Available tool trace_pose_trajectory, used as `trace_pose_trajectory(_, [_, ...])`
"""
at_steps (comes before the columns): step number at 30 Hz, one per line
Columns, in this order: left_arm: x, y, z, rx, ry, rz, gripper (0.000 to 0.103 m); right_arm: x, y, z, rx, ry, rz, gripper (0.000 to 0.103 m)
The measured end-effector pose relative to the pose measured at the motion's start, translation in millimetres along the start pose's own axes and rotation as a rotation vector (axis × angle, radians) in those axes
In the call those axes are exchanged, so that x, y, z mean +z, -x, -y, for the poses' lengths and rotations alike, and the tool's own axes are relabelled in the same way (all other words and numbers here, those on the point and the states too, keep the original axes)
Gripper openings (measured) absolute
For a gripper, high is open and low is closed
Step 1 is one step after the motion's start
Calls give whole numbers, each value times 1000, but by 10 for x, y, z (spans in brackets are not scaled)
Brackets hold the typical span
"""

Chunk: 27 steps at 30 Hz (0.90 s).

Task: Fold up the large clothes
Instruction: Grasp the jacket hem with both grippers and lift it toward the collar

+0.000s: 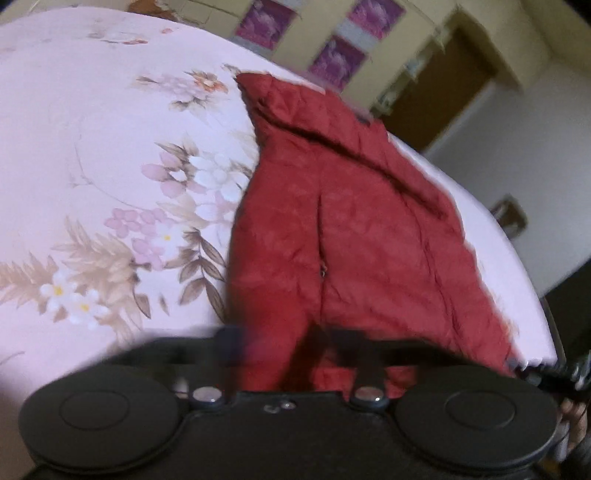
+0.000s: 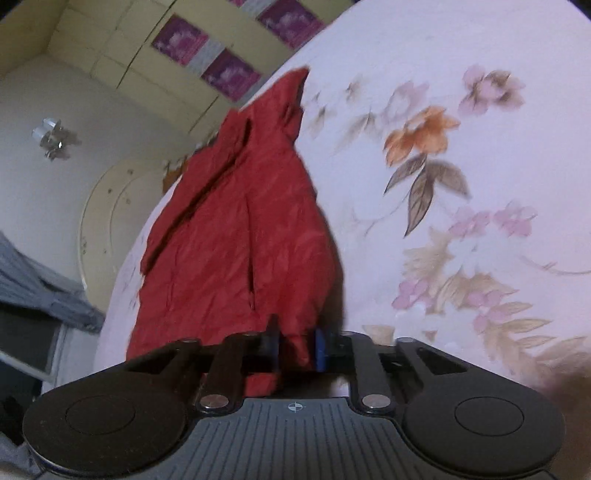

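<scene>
A red quilted jacket (image 1: 332, 229) lies on a pink floral bedsheet (image 1: 92, 129), with a seam or zip running down its middle. In the left wrist view my left gripper (image 1: 284, 350) is shut on the jacket's near edge, and red cloth bunches between the blurred fingers. In the right wrist view the same jacket (image 2: 236, 240) stretches away toward the far edge of the sheet (image 2: 461, 166). My right gripper (image 2: 297, 347) is shut on a fold of its near hem, which is pinched between the blue-padded fingers (image 2: 320, 349).
The bed's edge (image 1: 517, 258) runs close beside the jacket on its right in the left wrist view. Beyond it are yellow cupboards with purple panels (image 1: 266, 18) and a brown door (image 1: 443, 92). Grey cloth (image 2: 33, 280) hangs at the left of the right wrist view.
</scene>
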<state>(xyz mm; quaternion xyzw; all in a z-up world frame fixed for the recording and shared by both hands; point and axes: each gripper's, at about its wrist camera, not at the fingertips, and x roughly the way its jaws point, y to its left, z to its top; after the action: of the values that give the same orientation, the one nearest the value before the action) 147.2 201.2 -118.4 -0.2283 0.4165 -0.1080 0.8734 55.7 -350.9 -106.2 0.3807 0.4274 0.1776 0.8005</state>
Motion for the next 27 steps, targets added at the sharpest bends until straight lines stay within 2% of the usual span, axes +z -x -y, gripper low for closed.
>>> trace_pose_trajectory(3, [-48, 86, -56, -18, 64, 54, 6, -9, 182, -29, 87, -23, 67, 6])
trace_pose_trajectory(6, [-89, 114, -62, -23, 109, 75, 5, 24, 200, -75, 47, -3, 53, 6])
trace_pose_trajectory(11, [112, 441, 130, -108, 140, 234, 5, 209, 385, -454, 102, 90, 127, 6])
trace_pose_trajectory(18, [761, 528, 334, -179, 155, 378, 5, 779, 487, -885, 146, 159, 241, 6])
trace_pose_trajectory(22, [1236, 333, 447, -202, 136, 410, 5, 1276, 327, -1151, 152, 171, 278, 6])
trace_pose_trajectory(27, [1933, -108, 528, -183, 108, 401, 5, 1990, -81, -1385, 130, 165, 282, 6])
